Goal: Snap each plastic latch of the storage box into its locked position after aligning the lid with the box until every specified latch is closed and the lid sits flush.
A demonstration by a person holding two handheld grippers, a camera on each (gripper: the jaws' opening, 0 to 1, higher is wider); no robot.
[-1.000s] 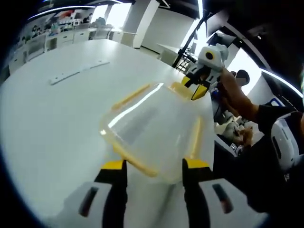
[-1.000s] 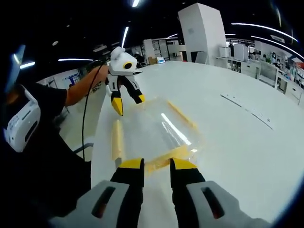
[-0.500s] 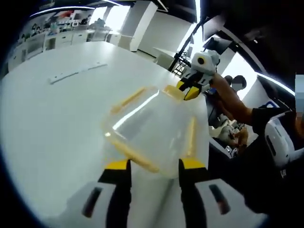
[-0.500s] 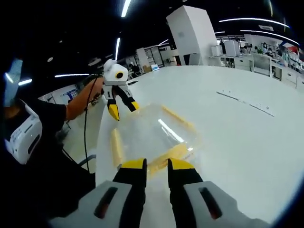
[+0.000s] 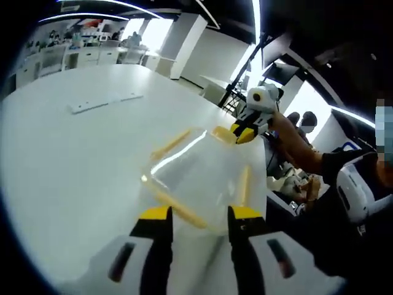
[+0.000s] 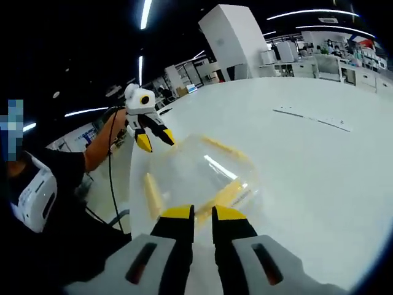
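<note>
- Left gripper view: my left gripper (image 5: 198, 216) sits at the near end of the clear plastic storage box with yellow latches (image 5: 199, 172), which lies on the white round table (image 5: 73, 160). My yellow-tipped jaws stand apart, a moderate gap, straddling the box's near corner; I cannot tell if they touch it.
- Since a second ago that gap has narrowed a little.
- Far end of the box: my right gripper (image 5: 244, 133), its yellow tips now nearly together at the far yellow latch (image 5: 223, 133); earlier they were spread.
- This view also shows a flat white strip (image 5: 104, 102) lying well apart on the table.
- Right gripper view: my right gripper (image 6: 203, 214), jaws narrow, near-closed at the near yellow latch (image 6: 222, 195); whether they pinch it, I cannot tell.
- Gap is smaller than a second ago.
- At the box's far end, the left gripper (image 6: 153, 138) hangs with jaws splayed.
</note>
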